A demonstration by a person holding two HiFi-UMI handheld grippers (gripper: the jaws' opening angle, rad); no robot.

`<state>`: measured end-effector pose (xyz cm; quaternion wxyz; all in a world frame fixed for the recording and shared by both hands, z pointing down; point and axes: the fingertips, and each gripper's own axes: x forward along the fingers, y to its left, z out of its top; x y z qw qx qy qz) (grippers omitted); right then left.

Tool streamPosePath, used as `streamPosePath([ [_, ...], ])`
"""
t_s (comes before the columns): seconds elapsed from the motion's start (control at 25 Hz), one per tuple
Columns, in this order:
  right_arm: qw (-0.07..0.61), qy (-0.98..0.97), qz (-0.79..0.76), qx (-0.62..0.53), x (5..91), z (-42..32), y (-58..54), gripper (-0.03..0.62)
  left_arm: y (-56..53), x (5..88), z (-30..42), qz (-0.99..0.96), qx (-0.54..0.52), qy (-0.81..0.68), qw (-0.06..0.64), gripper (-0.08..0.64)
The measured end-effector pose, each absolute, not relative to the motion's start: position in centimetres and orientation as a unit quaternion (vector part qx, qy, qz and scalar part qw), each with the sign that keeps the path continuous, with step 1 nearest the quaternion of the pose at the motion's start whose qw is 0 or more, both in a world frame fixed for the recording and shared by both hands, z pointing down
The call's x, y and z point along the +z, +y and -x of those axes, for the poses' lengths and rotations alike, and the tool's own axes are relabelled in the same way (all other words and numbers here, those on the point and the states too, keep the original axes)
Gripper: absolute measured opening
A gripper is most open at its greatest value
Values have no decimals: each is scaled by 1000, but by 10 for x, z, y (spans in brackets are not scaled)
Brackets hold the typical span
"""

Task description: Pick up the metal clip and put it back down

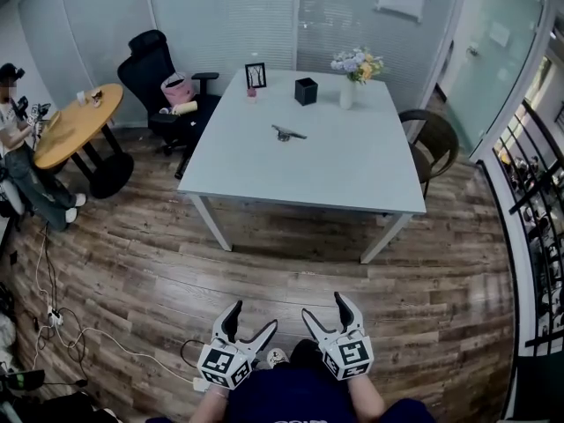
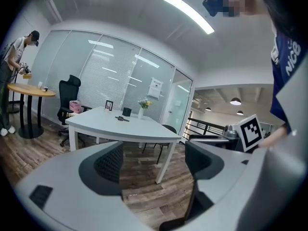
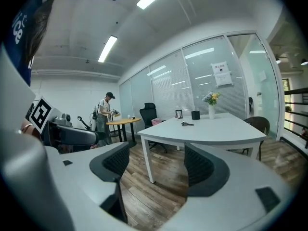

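1. My left gripper [image 1: 253,317] and right gripper [image 1: 325,307] hang low and near me, over the wooden floor [image 1: 132,271]. They are well short of the desk [image 1: 352,183], and both point toward it because the work waits there.
2. Both pairs of jaws stand wide apart with nothing between them, so I hold nothing yet.
3. The metal clip [image 1: 288,134] lies on the desk, left of its middle and toward the far half, untouched.
4. A picture frame [image 1: 256,75], a black box [image 1: 306,91] and a vase of flowers [image 1: 352,77] stand along the far edge, apart from the clip. The near side looks free for my approach.
5. I judge that I must step closer before either gripper can reach it.
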<state>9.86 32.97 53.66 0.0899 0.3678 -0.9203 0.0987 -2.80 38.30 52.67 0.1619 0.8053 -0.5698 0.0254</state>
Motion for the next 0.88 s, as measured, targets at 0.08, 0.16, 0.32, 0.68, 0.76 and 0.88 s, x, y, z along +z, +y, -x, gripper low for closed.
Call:
streamPosePath([
  [0.08,96,-917,-373,104,542,-97,332,348,386,531,35,-803,28,-571,168,385],
  [0.16,103,-915,-375,109,545,-96,334,350,389,534,39,-802,30,-570,175,385],
  [0.32,108,-915,-375,105,545,-91,328,350,380,537,42,-805,30,-565,178,385],
  [0.68,126,-928,-337,95,552,-64,285,350,343,540,56,-788,27,-588,181,385],
  [0.76,127,-932,-327,91,550,-57,269,350,330,540,61,-781,27,-596,183,384],
  [0.88,133,-937,-311,88,551,-49,244,348,309,539,64,-774,26,-605,182,385],
])
